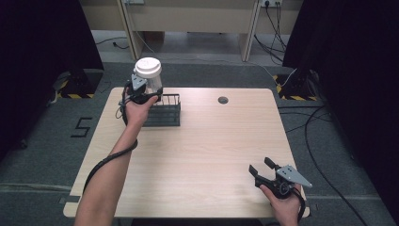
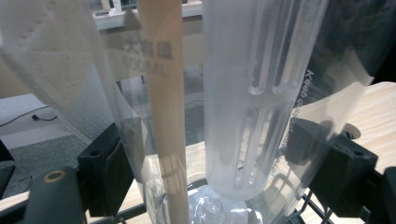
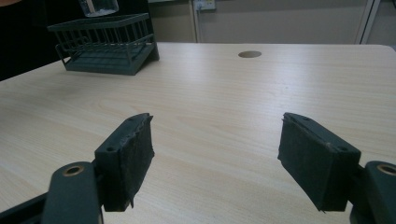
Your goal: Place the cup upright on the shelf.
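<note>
A clear plastic cup (image 1: 149,77) with a white lid (image 1: 148,67) hangs just above the far left end of a dark wire basket (image 1: 165,112). My left gripper (image 1: 149,89) is shut on its lower part. In the left gripper view the black pads (image 2: 106,173) press the cup's wall (image 2: 322,93) from both sides. Inside are a paper-wrapped straw (image 2: 163,116), a white napkin (image 2: 46,56) and a wrapped clear plastic piece (image 2: 257,93). My right gripper (image 1: 261,166) stands open near the table's front right corner, nothing between its pads (image 3: 128,158).
The basket (image 3: 105,42) sits at the table's back left, seen far off in the right gripper view with the cup's bottom (image 3: 98,5) above it. A round cable hole (image 1: 223,100) lies at the back middle of the wooden table (image 1: 202,155). Cables trail on the floor at right.
</note>
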Available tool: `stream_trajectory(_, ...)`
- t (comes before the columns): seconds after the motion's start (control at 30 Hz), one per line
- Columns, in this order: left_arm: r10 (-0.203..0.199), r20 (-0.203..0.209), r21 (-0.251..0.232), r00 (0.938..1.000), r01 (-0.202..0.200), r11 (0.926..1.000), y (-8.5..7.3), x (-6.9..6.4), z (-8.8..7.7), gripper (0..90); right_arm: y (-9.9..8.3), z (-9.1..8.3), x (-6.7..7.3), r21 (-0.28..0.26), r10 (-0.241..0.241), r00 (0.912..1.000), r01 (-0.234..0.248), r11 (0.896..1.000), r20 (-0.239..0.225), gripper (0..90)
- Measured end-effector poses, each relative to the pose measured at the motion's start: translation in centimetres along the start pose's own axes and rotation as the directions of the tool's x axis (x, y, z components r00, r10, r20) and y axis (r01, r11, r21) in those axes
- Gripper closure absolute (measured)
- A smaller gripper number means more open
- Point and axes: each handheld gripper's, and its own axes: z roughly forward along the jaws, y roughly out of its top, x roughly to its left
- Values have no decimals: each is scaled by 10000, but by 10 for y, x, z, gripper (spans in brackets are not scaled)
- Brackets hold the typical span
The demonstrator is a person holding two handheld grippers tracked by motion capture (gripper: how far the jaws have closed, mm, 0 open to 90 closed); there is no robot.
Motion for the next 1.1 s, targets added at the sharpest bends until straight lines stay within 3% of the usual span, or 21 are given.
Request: stream_trajectory(1.1,-230,-328,776,9992,255,9967,-36,-6,8,180,-2,4,2,128,9,10000,-8,9999,-86,268)
